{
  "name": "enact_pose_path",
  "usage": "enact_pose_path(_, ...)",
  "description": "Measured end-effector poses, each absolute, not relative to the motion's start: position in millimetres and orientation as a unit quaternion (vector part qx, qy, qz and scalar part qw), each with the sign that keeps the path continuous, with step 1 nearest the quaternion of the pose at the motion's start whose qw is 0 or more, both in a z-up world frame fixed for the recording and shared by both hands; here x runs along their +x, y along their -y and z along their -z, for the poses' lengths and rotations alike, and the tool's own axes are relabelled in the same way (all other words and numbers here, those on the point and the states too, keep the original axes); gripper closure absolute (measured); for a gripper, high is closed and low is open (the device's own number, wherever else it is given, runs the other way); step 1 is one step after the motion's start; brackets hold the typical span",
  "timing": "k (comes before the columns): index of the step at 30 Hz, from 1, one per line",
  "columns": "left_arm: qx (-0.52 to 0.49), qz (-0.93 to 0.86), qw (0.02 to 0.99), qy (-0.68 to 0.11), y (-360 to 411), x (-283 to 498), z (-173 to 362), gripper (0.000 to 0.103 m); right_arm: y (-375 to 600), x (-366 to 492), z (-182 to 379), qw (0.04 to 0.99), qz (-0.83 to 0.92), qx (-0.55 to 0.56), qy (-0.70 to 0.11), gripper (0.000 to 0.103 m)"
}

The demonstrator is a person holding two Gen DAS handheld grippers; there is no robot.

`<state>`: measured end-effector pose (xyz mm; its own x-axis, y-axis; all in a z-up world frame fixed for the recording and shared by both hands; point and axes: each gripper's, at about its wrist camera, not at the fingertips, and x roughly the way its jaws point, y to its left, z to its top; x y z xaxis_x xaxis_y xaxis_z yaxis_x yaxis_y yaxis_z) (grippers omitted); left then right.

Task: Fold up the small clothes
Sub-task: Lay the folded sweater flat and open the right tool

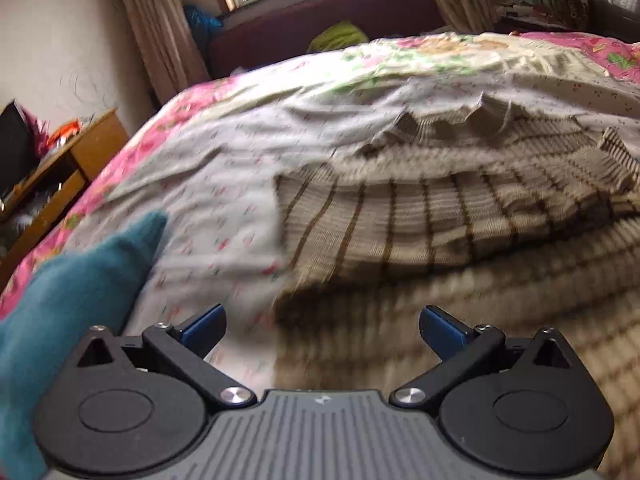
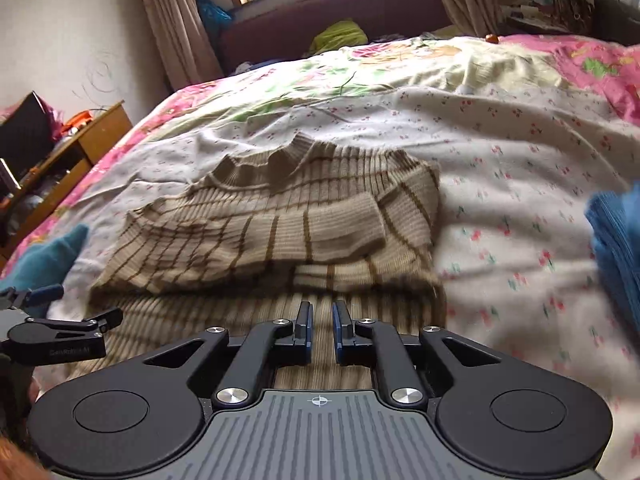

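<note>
A beige knit sweater (image 2: 280, 216) with brown stripes lies on the flowered bedsheet (image 2: 520, 152), collar away from me, one sleeve folded across its body. In the right wrist view my right gripper (image 2: 323, 316) hovers over the sweater's near hem. Its jaws stand a narrow gap apart and nothing shows between them. My left gripper (image 2: 76, 306) is at the sweater's left edge. In the left wrist view, which is blurred, the left gripper (image 1: 322, 320) is wide open and empty over the edge of the sweater (image 1: 440, 216).
A teal garment (image 2: 44, 256) lies at the near left of the bed, also seen as the teal garment (image 1: 68, 288). A blue garment (image 2: 616, 240) sits at the right. A wooden bedside cabinet (image 2: 92, 140) stands left of the bed, with a maroon headboard (image 2: 340, 4) behind.
</note>
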<state>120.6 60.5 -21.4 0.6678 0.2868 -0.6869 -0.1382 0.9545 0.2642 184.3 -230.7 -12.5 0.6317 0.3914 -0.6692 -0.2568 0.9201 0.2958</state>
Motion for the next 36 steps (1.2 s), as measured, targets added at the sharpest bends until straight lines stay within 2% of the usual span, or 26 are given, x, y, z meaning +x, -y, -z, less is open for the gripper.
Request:
enact_pose_path(6,0.052,-0.107,0.889,-0.442,-79,63,14,0.000,260,124,8,0.887,-0.162,0.105,-0.419,0.090)
enact_pose_path(11,0.062,-0.082,0.880,-0.464,-79,25,1,0.000,282,81,5,0.866,-0.161,0.151,-0.450,0.085)
enact_pose_path(17,0.070,-0.043,0.874,-0.480,-70,-11,-7,0.000,287,37,-1,0.859,-0.148,0.140,-0.470,0.083)
enact_pose_path(19,0.068,-0.029,0.870,-0.488,-68,-16,-6,0.000,290,29,-2,0.854,-0.144,0.143,-0.479,0.079)
enact_pose_path(26,0.059,0.000,0.862,-0.503,-66,-29,-8,0.005,286,9,-9,0.838,-0.165,0.149,-0.499,0.078)
enact_pose_path(28,0.059,0.008,0.862,-0.504,-66,-32,-10,0.006,283,8,-5,0.826,-0.175,0.166,-0.509,0.072)
enact_pose_path(33,0.056,0.013,0.859,-0.508,-69,-33,-8,0.006,279,13,6,0.814,-0.176,0.180,-0.524,0.070)
enact_pose_path(36,0.052,0.010,0.858,-0.511,-70,-34,-11,0.012,280,15,10,0.808,-0.180,0.195,-0.527,0.071)
